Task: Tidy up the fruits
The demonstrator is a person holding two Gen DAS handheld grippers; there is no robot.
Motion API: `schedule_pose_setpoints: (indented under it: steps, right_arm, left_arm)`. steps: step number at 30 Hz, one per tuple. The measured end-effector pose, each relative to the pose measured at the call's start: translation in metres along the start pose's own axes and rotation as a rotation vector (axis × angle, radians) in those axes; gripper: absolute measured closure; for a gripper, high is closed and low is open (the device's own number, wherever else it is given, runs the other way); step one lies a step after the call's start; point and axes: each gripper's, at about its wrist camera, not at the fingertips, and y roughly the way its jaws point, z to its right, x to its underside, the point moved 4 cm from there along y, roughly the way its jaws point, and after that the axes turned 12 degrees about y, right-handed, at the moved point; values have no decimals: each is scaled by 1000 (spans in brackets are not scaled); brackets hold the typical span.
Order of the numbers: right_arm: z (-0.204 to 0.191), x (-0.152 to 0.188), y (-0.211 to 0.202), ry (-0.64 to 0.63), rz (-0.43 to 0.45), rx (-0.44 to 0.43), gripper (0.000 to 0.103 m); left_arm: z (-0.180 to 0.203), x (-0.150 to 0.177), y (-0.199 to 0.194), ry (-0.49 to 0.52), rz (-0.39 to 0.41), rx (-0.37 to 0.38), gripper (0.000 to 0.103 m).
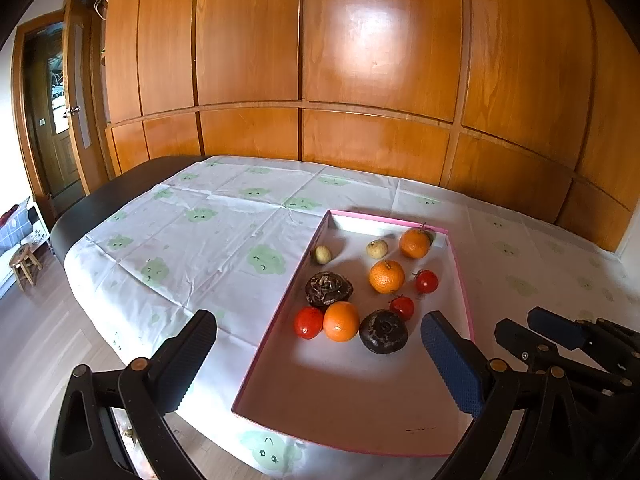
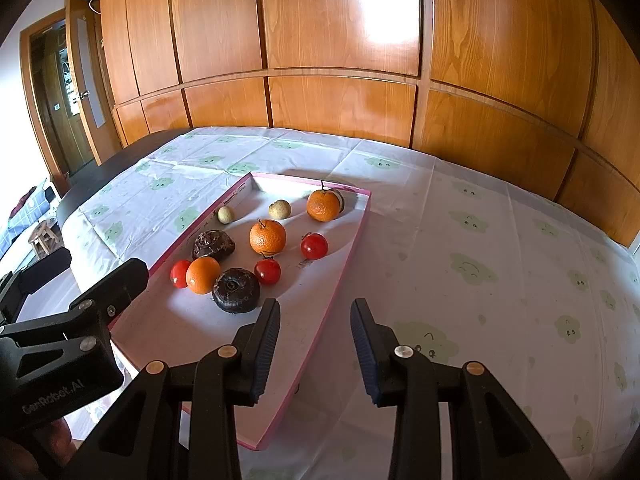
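Note:
A pink-rimmed tray [image 1: 280, 312] [image 2: 352, 252] lies on the table and holds three oranges [image 1: 386, 277] [image 2: 267, 236], three red tomatoes [image 1: 308, 322] [image 2: 314, 246], two dark wrinkled fruits [image 1: 383, 331] [image 2: 235, 290] and two small pale fruits [image 1: 377, 249] [image 2: 279, 209]. My left gripper [image 1: 320, 356] is open and empty, hovering over the tray's near end. My right gripper [image 2: 316, 344] is open and empty above the tray's right rim; it also shows in the left wrist view [image 1: 540, 328].
A white tablecloth with green cloud prints [image 1: 208, 240] [image 2: 480, 264] covers the table. Wooden wardrobe panels [image 1: 320, 60] stand behind it. A door [image 1: 52, 112] and a small stool [image 1: 24, 264] are at the left.

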Motion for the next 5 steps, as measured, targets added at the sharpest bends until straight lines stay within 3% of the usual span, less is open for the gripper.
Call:
schedule_pose_setpoints:
  steps: [5]
  right_arm:
    - [12, -7, 0, 26, 3, -5, 66]
  left_arm:
    - [-2, 1, 4, -10, -21, -6, 0]
